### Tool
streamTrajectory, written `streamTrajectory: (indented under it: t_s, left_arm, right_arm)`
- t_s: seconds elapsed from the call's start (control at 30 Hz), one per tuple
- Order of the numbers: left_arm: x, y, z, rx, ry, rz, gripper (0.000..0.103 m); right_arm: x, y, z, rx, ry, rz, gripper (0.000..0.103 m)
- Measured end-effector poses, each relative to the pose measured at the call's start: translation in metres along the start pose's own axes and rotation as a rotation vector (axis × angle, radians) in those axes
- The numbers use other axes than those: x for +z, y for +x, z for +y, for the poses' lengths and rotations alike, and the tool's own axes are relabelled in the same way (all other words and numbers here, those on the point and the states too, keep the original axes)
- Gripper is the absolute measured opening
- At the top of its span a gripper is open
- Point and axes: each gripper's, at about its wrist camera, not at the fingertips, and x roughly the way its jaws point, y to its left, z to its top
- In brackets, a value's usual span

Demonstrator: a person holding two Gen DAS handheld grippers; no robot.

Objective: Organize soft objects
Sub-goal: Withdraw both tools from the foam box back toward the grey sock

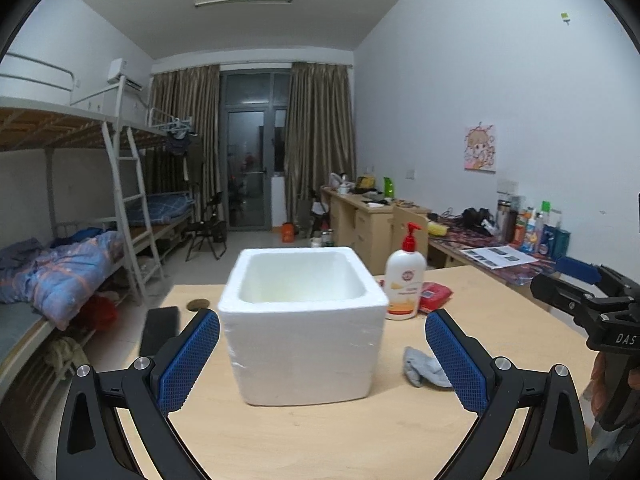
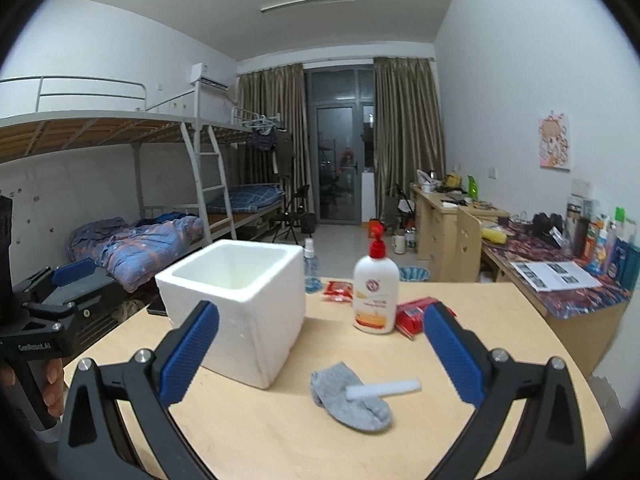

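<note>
Two wide-spread blue pads are framing the left wrist view, so I am holding my left gripper (image 1: 322, 354) fully open and empty, aimed straight at the white foam box (image 1: 303, 322). That box is standing upright with its mouth up on the wooden table (image 1: 304, 440), and I judge it is meant as the bin for the soft things, which is why I am keeping it squarely ahead. Just to the right of the box a crumpled grey sock (image 1: 424, 368) is lying on the table, partly hidden behind my right-hand pad. Behind the box on its right a lotion pump bottle (image 1: 405, 286) is standing, with a red packet (image 1: 435, 295) beside it. Left of the box a dark phone (image 1: 160, 330) is lying flat.

Turning to the right wrist view, I am holding my right gripper (image 2: 320, 354) just as wide, with nothing in it, hovering above the sock (image 2: 348, 394). Here the sock is lying in front of the box (image 2: 236, 304) and to its right, apart from it, with a white foam strip (image 2: 384, 388) resting across it. I am keeping the jaws apart because, as I judge it, the strip or sock is the next pick. My other gripper (image 2: 72, 276) is showing at the left of the box, held clear.
</note>
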Motion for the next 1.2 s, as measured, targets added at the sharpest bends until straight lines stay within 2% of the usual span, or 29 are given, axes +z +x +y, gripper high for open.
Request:
streamTrajectory:
  t_s: [0.23,0.5,0.8,0.93,1.2]
  left_arm:
    - [-0.016,0.006,-0.010,-0.073,-0.082,0.008,0.103]
    - [-0.032,0.009,-0.027,-0.136,-0.094,-0.013,0.103]
    - [-0.052,0.004,-0.025,-0.150,-0.117,-0.043,0.103]
    - [-0.057,0.008,-0.029,-0.132,-0.097,-0.039,0.103]
    - [-0.060,0.013,-0.039,-0.142,-0.060,-0.028,0.103]
  right_arm:
    - [-0.020,-0.006,-0.019,0.005,0.038,0.017,0.103]
    - [-0.037,-0.021,-0.029,-0.017,0.045,0.002,0.103]
    - [-0.061,-0.039,-0.042,-0.040,0.094,-0.025,0.103]
    - [-0.068,-0.038,-0.047,-0.066,0.109,-0.019,0.103]
    - [-0.070,-0.043,-0.048,-0.061,0.115,-0.013,0.103]
